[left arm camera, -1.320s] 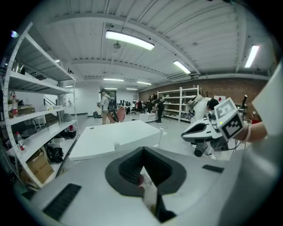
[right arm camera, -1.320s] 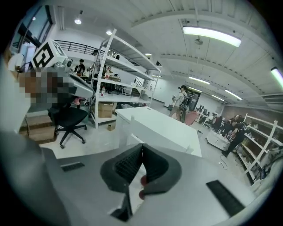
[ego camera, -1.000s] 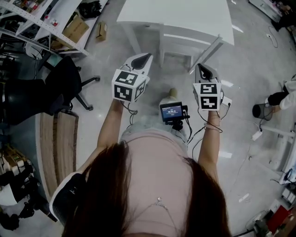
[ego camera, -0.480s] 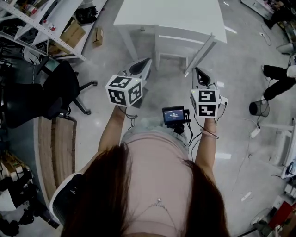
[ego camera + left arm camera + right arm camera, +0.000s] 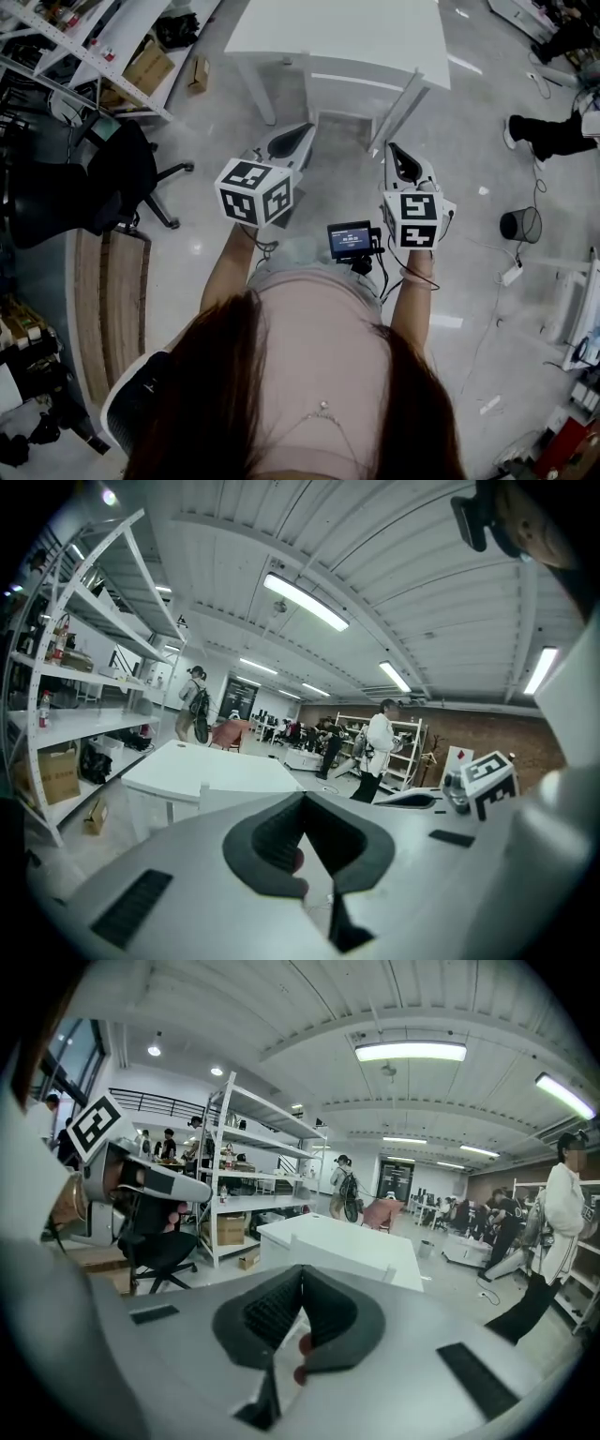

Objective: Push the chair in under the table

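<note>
A white table (image 5: 347,33) stands ahead of me, and a white chair (image 5: 361,86) is tucked under its near edge with only the backrest showing. My left gripper (image 5: 298,129) and right gripper (image 5: 392,150) are held side by side above the floor, a little short of the chair and apart from it. Both are shut with nothing between the jaws. In the left gripper view the shut left gripper (image 5: 302,803) points at the table (image 5: 206,766) and the chair's back (image 5: 234,797). The right gripper (image 5: 302,1279) faces the table (image 5: 328,1237) and chair (image 5: 342,1258) likewise.
A black office chair (image 5: 122,173) and metal shelving (image 5: 84,47) with cardboard boxes (image 5: 150,61) stand on the left, a wooden pallet (image 5: 117,291) nearer me. At right are a bin (image 5: 518,223), cables and a person's legs (image 5: 548,136). A small screen (image 5: 350,239) hangs at my chest.
Both grippers have lifted and drawn back a little from the chair, still shut. The person's legs at the right have moved further away.
</note>
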Action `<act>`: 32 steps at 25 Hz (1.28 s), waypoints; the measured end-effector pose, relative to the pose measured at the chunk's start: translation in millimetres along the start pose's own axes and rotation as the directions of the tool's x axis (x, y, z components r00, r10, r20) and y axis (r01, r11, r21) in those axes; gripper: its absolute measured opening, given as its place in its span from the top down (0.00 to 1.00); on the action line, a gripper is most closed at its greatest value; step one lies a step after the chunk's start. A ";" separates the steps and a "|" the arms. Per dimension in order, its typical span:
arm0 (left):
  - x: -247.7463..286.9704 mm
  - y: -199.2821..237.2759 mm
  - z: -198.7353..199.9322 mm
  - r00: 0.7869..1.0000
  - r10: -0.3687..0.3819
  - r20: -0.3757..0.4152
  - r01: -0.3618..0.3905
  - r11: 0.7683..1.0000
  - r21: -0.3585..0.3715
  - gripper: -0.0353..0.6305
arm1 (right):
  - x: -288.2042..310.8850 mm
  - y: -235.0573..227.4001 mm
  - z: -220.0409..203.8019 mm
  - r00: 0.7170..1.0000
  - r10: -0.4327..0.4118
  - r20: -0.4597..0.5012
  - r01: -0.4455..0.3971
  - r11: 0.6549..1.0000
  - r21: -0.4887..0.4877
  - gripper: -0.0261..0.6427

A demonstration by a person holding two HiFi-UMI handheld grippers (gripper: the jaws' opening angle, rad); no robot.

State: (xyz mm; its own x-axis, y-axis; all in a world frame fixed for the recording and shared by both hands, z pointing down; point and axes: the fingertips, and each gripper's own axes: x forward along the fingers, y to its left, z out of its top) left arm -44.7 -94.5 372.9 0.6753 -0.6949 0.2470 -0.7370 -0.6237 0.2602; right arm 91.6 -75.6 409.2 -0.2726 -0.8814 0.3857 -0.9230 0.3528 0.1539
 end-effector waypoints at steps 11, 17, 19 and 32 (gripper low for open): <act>17.7 -71.3 -16.2 0.999 0.019 -0.033 -0.019 1.000 -0.005 0.94 | -49.4 -35.4 -13.8 0.999 0.029 0.023 -0.029 1.000 0.003 0.93; 9.9 -96.8 -25.2 0.998 0.058 -0.031 -0.058 0.998 0.003 0.94 | -74.4 -45.3 -28.8 0.998 0.046 0.042 -0.047 0.999 0.016 0.93; 5.5 -105.2 -29.4 0.997 0.070 -0.038 -0.070 0.998 0.010 0.94 | -82.1 -46.2 -31.6 0.998 0.050 0.048 -0.050 0.999 0.014 0.93; -19.8 -109.8 -28.9 0.997 0.040 -0.065 -0.038 0.999 0.036 0.94 | -94.7 -27.3 -23.8 0.997 0.019 0.075 -0.020 1.000 0.018 0.93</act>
State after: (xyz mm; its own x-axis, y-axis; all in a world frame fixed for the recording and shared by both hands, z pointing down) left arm 23.6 -1.9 366.4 0.6453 -0.6950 0.3171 -0.7627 -0.6093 0.2169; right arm 149.1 5.7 390.1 -0.3092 -0.8957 0.3196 -0.9220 0.3647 0.1302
